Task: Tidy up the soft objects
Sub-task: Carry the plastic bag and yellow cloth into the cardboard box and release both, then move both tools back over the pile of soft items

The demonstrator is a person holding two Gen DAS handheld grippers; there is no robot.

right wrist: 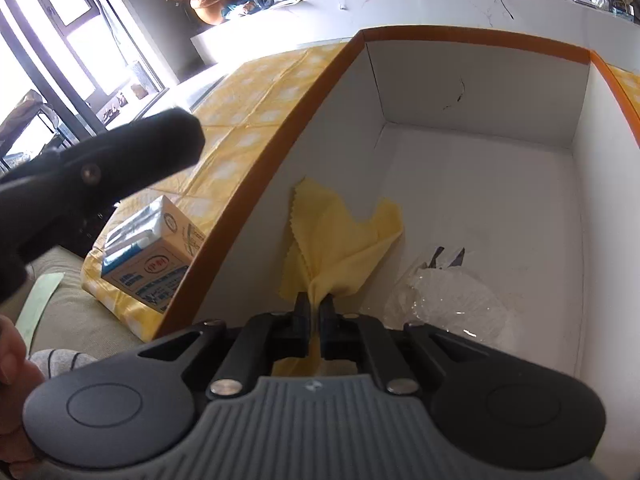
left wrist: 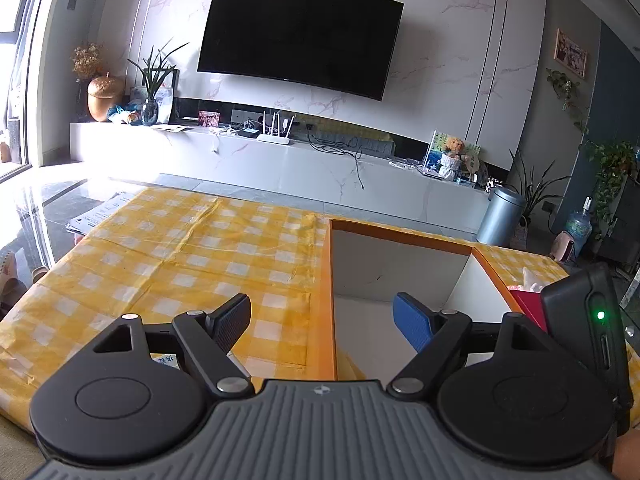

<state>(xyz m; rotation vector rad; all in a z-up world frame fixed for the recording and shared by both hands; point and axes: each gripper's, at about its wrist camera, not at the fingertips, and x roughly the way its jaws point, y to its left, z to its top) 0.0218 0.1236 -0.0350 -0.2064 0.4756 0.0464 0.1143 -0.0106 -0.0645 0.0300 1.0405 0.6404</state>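
My right gripper is shut on a yellow cloth with pinked edges, which hangs from the pads inside a white box with an orange rim. A clear plastic-wrapped white item lies on the box floor to the cloth's right. In the left wrist view my left gripper stands open over the box's left wall, one black pad over the checked cloth, the blue pad over the box interior. Nothing lies between its fingers. Part of the left gripper shows at the right wrist view's left edge.
A yellow-and-white checked tablecloth covers the table. A milk carton lies beside the box's left wall. A red object and the right gripper's black body sit past the box's right side. A TV console stands beyond.
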